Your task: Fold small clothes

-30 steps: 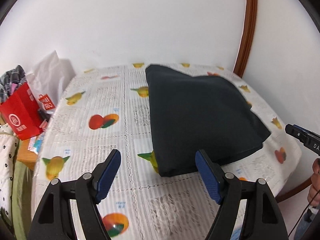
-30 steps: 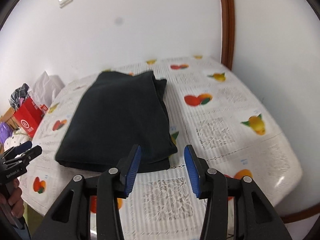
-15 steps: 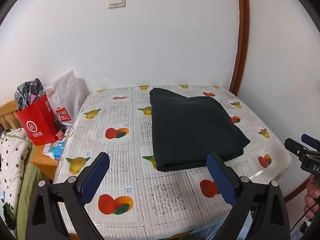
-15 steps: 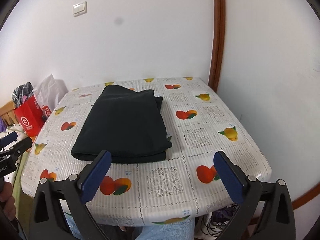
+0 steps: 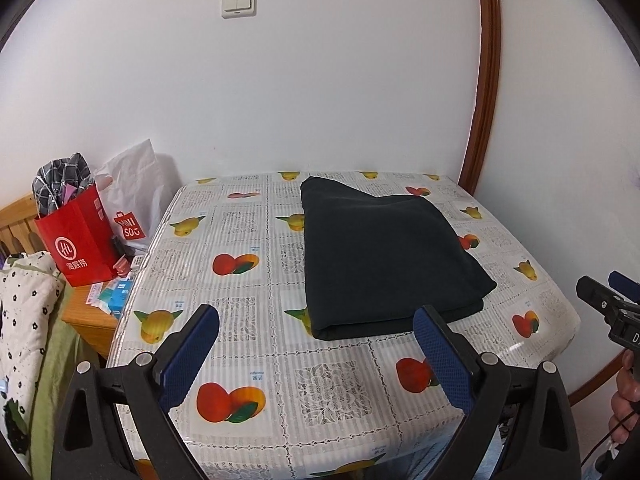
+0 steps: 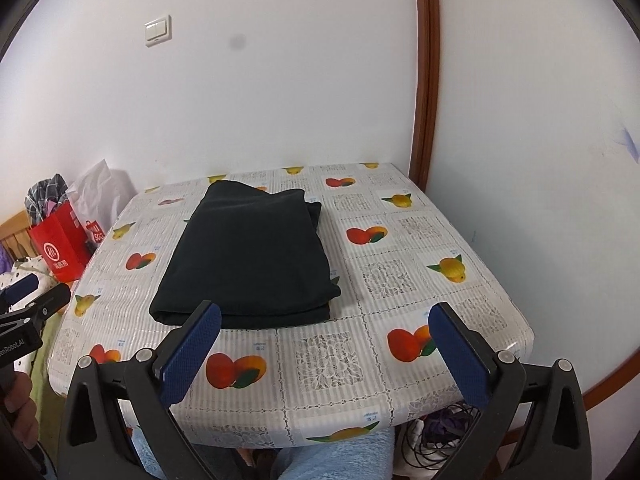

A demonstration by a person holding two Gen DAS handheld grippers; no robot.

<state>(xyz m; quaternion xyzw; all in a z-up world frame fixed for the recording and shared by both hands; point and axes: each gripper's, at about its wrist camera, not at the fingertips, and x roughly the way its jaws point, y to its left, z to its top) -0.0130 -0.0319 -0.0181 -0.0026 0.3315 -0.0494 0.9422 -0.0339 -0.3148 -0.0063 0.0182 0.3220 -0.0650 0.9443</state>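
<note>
A dark folded garment (image 5: 384, 256) (image 6: 252, 256) lies flat on the table with the fruit-print cloth (image 5: 248, 320) (image 6: 400, 280). My left gripper (image 5: 316, 320) hangs wide open above the table's near edge, short of the garment's front fold, with nothing between its blue pads. My right gripper (image 6: 326, 316) is also wide open and empty, back from the garment's near right corner. Each gripper shows at the edge of the other's view: the right gripper (image 5: 608, 300) and the left gripper (image 6: 28, 300).
A red paper bag (image 5: 76, 240) and a white shopping bag (image 5: 136, 200) stand on a low wooden stand left of the table. White walls close the far and right sides, with a brown door frame (image 5: 484, 100) in the corner. Cables (image 6: 436, 440) lie under the table's right corner.
Both grippers drew back and up from the garment's near edge and their jaws spread from partly closed to wide open. In the last half second nothing shifted.
</note>
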